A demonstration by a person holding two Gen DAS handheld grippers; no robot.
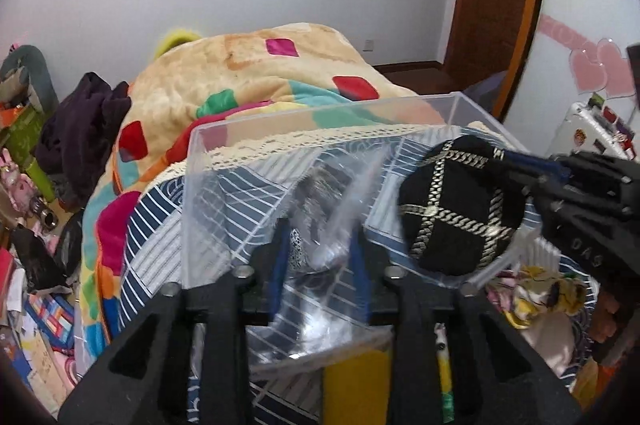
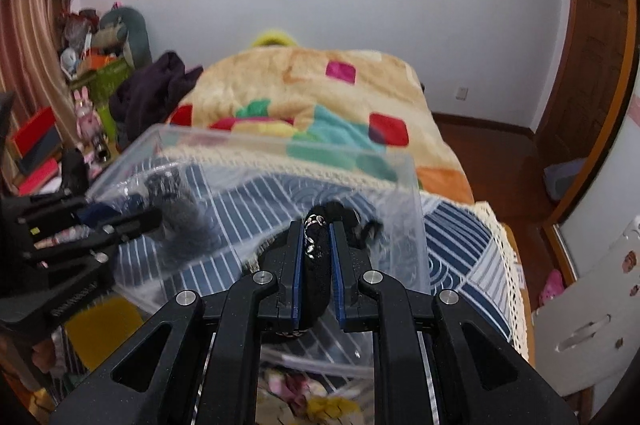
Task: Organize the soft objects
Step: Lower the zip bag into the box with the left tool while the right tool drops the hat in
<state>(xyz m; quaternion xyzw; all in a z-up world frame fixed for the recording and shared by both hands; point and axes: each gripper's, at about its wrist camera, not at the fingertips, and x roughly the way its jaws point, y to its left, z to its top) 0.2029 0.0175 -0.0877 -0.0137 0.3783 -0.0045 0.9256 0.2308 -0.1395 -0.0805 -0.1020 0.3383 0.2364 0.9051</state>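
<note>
A clear plastic box [image 1: 192,161] stands on the bed in front of both grippers; it also shows in the right wrist view [image 2: 412,193]. My left gripper [image 1: 320,245] is shut on a clear plastic bag [image 1: 336,225] with grey-patterned fabric inside, held over the box. My right gripper [image 2: 318,245] is shut on a round black soft item with a gold chain pattern [image 2: 316,265], held over the box's right side. In the left wrist view that black item [image 1: 460,209] hangs from the right gripper [image 1: 516,165]. The left gripper [image 2: 132,221] shows at the left of the right wrist view.
The bed has a blue striped cover [image 2: 460,249] and a colourful fleece blanket [image 1: 248,73]. A dark purple garment [image 1: 84,129] lies at its left. A basket of small fabric items [image 1: 536,297] sits near the box. Clutter fills the floor at left [image 1: 36,285].
</note>
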